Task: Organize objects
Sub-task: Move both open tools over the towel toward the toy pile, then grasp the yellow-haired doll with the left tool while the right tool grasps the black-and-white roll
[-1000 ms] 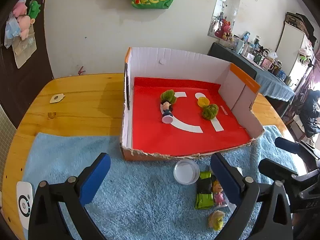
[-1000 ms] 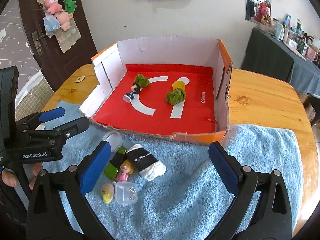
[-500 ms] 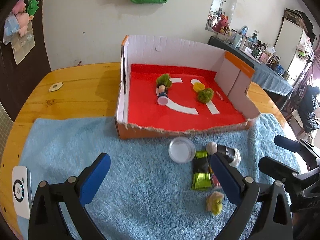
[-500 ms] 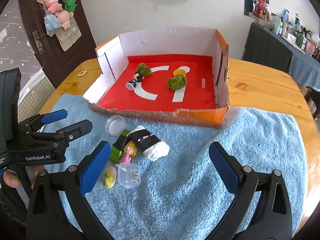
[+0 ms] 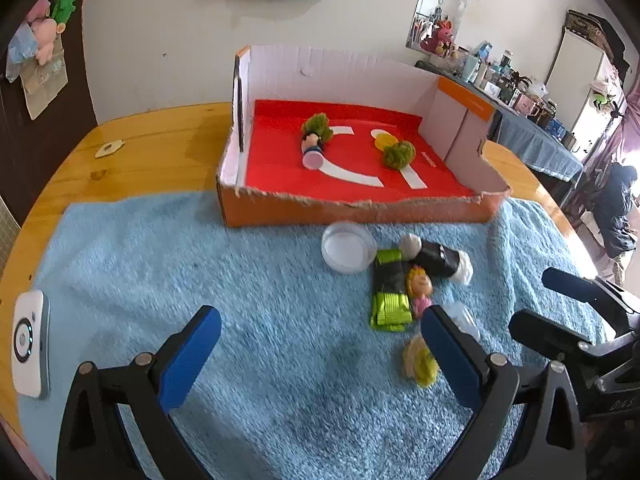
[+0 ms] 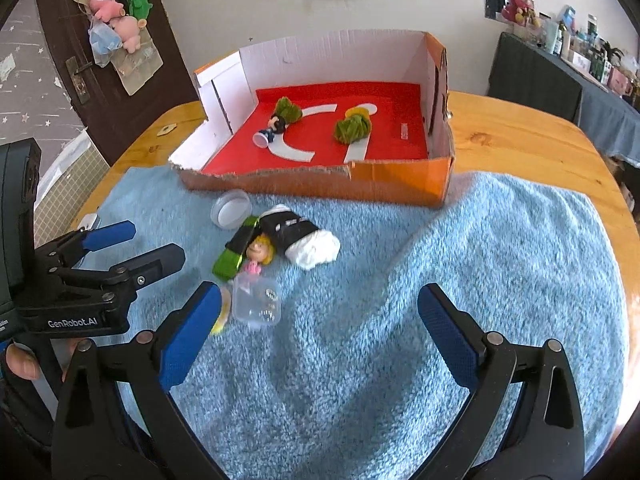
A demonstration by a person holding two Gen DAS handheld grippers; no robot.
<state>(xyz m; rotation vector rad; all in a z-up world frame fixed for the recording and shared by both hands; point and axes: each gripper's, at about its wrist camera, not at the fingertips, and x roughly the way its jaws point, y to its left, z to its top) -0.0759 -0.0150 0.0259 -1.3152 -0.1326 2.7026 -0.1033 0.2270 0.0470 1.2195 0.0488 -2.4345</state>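
Note:
An open cardboard box (image 5: 352, 212) (image 6: 400, 180) with a red floor holds a small doll (image 5: 312, 148), two green fuzzy balls (image 5: 398, 154) and a yellow disc (image 5: 385, 141). On the blue towel (image 5: 240, 280) in front of it lie a clear round lid (image 5: 347, 246), a green packet (image 5: 390, 292), a blonde doll (image 5: 418, 286), a black and white roll (image 5: 438, 258), a clear cup (image 6: 256, 304) and a yellow figure (image 5: 420, 362). My left gripper (image 5: 320, 354) is open over the towel, left of the pile. My right gripper (image 6: 320, 336) is open, right of the pile.
A white device (image 5: 28, 344) lies at the towel's left edge. The round wooden table (image 5: 140, 152) carries the towel and box. A dark door (image 6: 112, 60) with hanging toys is far left; cluttered counters (image 5: 528, 128) are far right. A hand (image 6: 20, 364) holds the left gripper.
Both grippers have drawn back and lower over the towel, so the box looks farther away and the pile of small items sits more fully in view. Both stay open.

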